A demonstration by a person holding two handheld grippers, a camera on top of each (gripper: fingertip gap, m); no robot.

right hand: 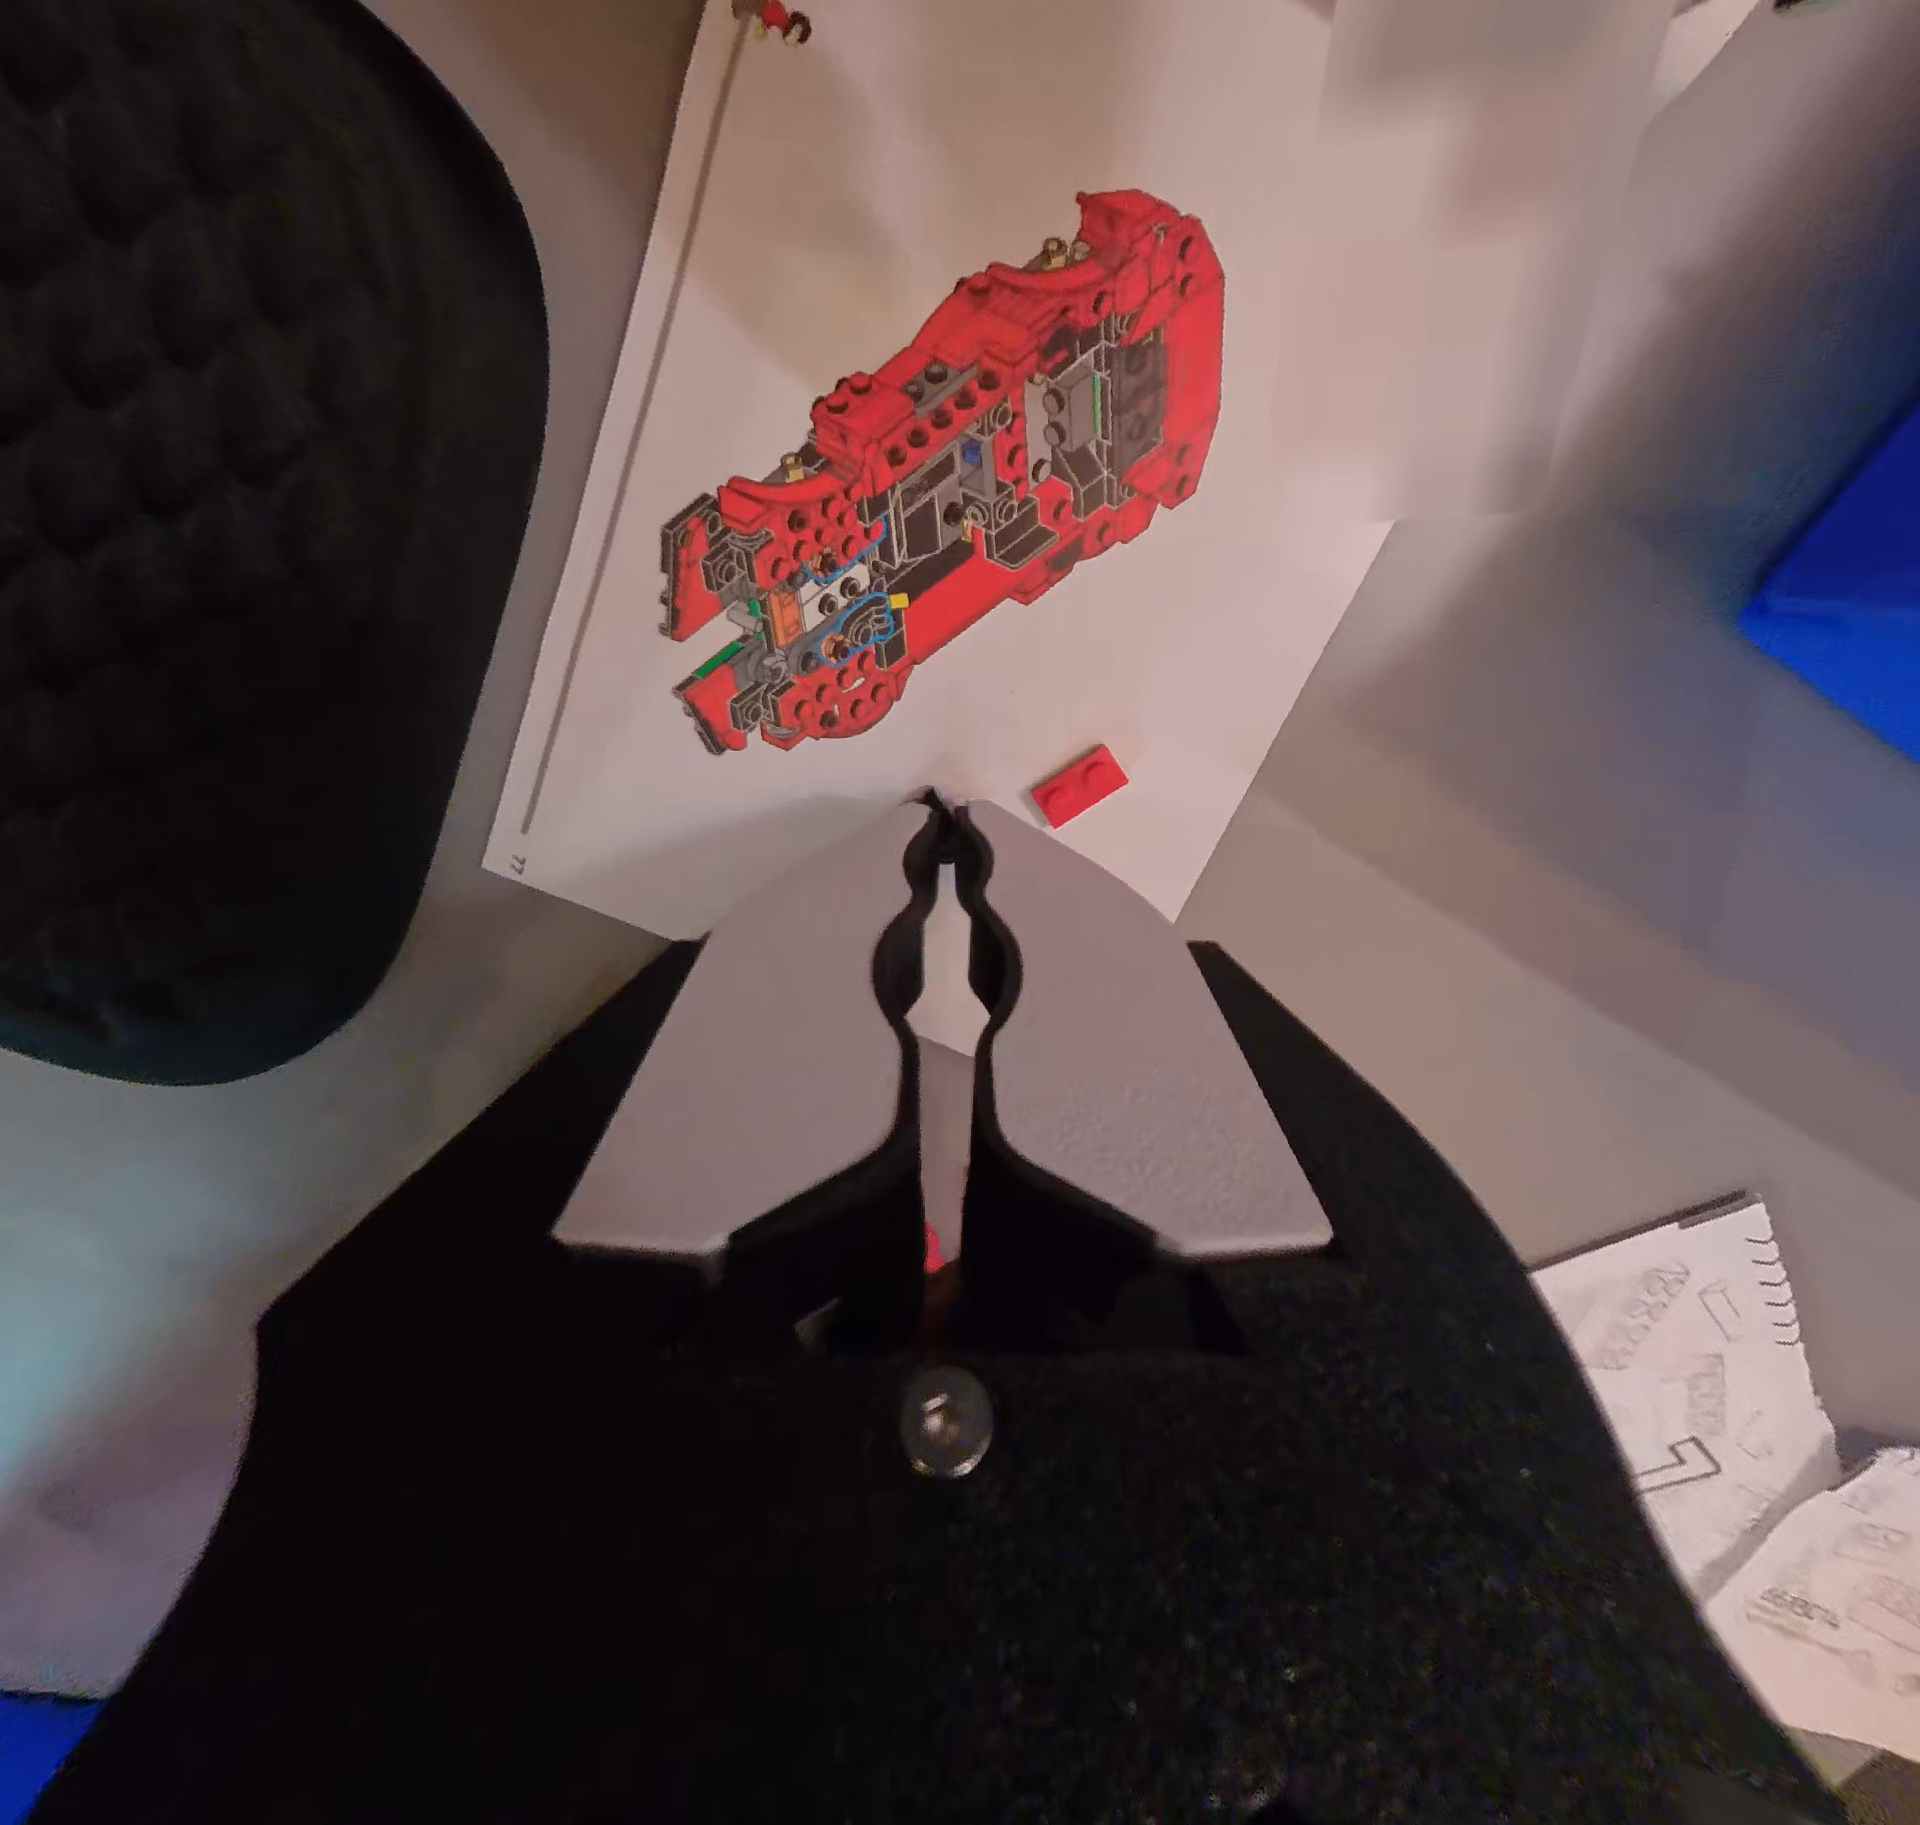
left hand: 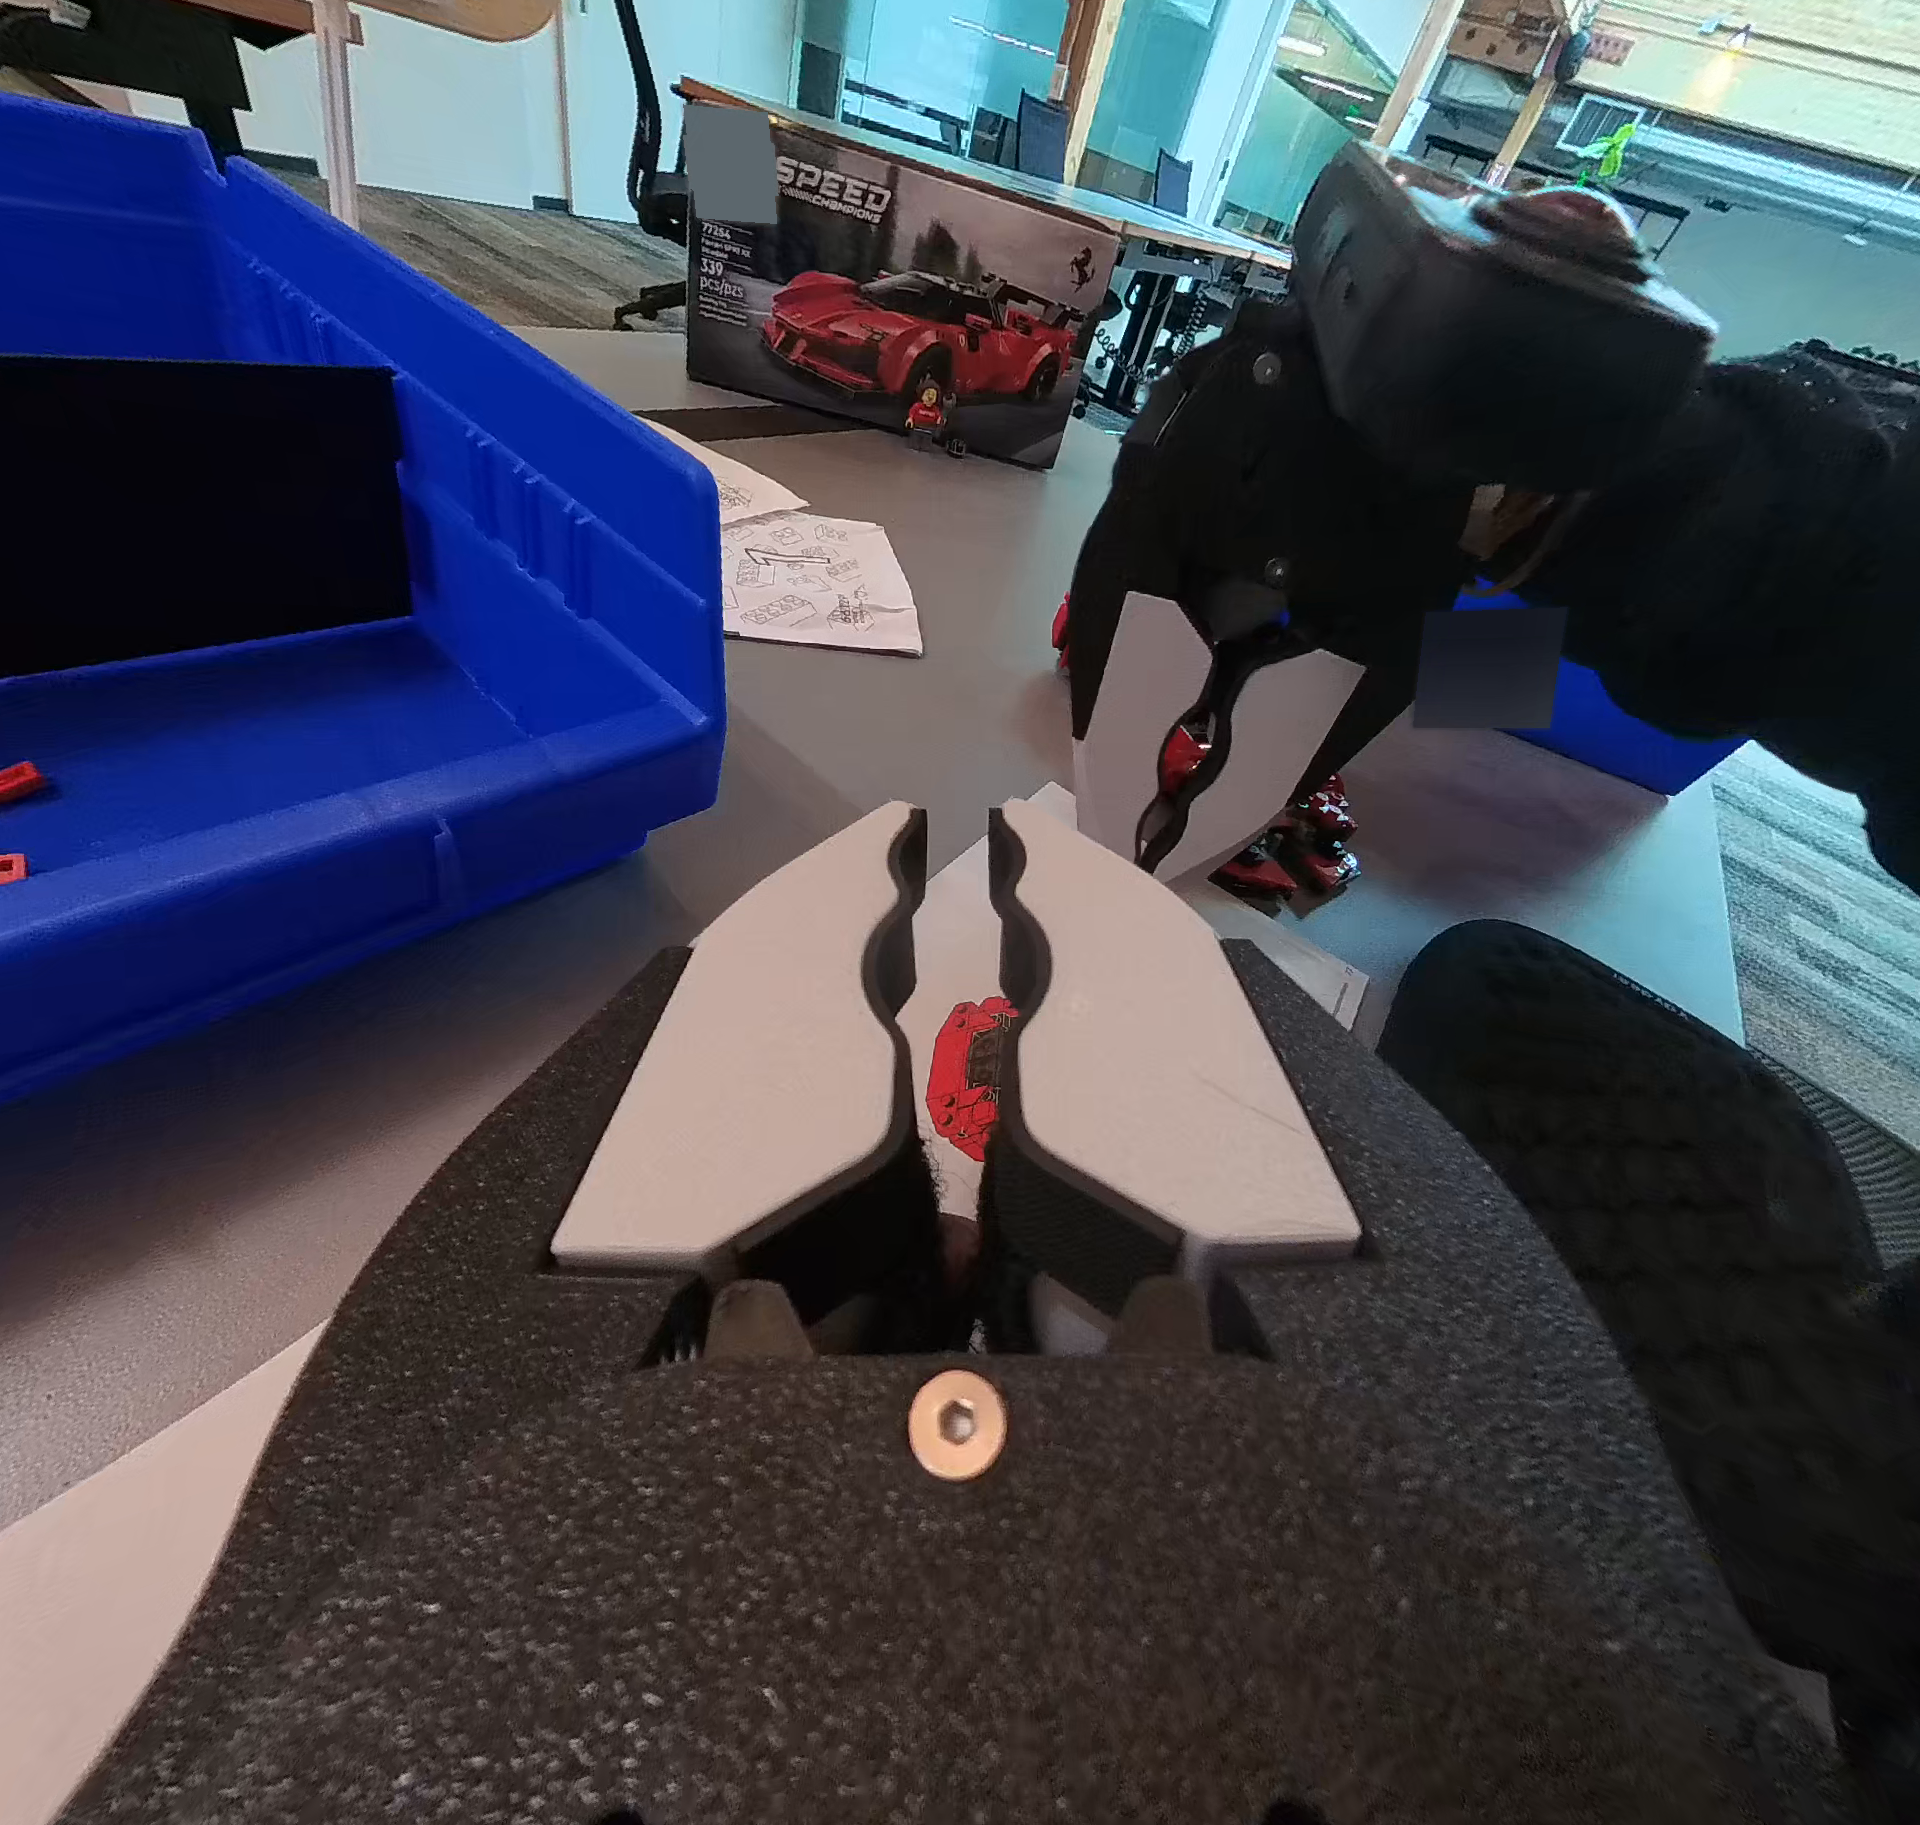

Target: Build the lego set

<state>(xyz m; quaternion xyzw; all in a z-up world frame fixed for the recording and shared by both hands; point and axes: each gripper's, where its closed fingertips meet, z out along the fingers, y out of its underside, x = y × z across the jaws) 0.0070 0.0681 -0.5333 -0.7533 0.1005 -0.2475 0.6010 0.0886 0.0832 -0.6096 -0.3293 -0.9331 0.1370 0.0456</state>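
My left gripper (left hand: 958, 825) hovers low over the open instruction booklet (left hand: 940, 954), jaws a little apart and empty. My right gripper (right hand: 940, 807) points down at the booklet page (right hand: 1039, 165) that pictures a red car, with its tips pressed together. A tiny dark speck sits at the tips; I cannot tell if it is a piece. A red 1x2 plate (right hand: 1081, 783) lies on the page just right of the tips. In the left wrist view the right gripper (left hand: 1151, 856) stands in front of the partly built red Lego car (left hand: 1311, 840).
A blue bin (left hand: 582, 632) at the left holds small red pieces (left hand: 16, 783). The Lego set box (left hand: 894, 321) stands at the back, with folded paper sheets (left hand: 821, 580) before it. A second blue bin (left hand: 1621, 747) is at the right. A black chair back (left hand: 1662, 1204) is close by. Across from one pair of fingers to the other is roughly 11 cm.
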